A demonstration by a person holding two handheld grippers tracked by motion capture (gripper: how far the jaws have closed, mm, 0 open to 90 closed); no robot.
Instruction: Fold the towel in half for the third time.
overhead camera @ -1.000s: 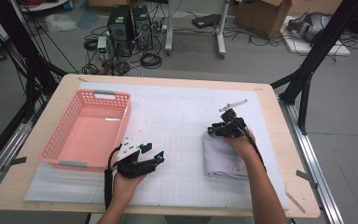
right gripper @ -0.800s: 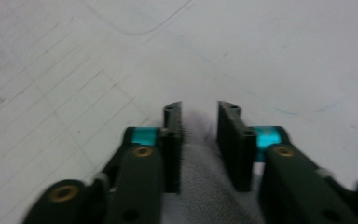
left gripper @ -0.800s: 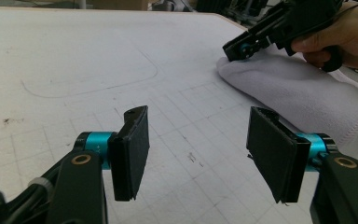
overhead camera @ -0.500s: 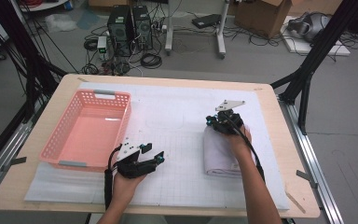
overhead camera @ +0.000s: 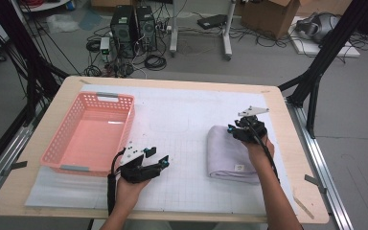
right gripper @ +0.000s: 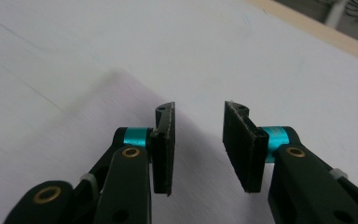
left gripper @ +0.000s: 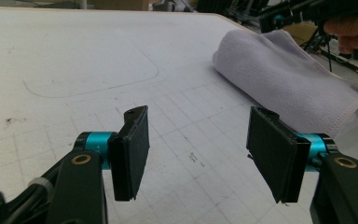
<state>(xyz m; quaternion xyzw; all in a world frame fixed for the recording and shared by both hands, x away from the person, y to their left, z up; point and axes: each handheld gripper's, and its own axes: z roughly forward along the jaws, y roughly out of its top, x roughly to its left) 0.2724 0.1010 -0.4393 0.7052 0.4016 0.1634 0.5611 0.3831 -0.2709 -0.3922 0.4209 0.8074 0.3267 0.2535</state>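
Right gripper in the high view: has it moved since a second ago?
Yes. The right gripper has shifted slightly toward the far end of the folded towel, and its jaws have just been opening with nothing between them.

The folded towel (overhead camera: 233, 151) is soft, matt lilac cloth with a stitched hem. The basket (overhead camera: 92, 132) is glossy pink perforated plastic. A smooth white gridded sheet (overhead camera: 182, 115) covers the pale wooden surface (overhead camera: 287, 124).

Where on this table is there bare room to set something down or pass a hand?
Widest free patch: the white mat between the pink basket and the folded towel, out to the far edge. The basket's floor is bare too. Tighter along the near edge, around the left gripper and right gripper.
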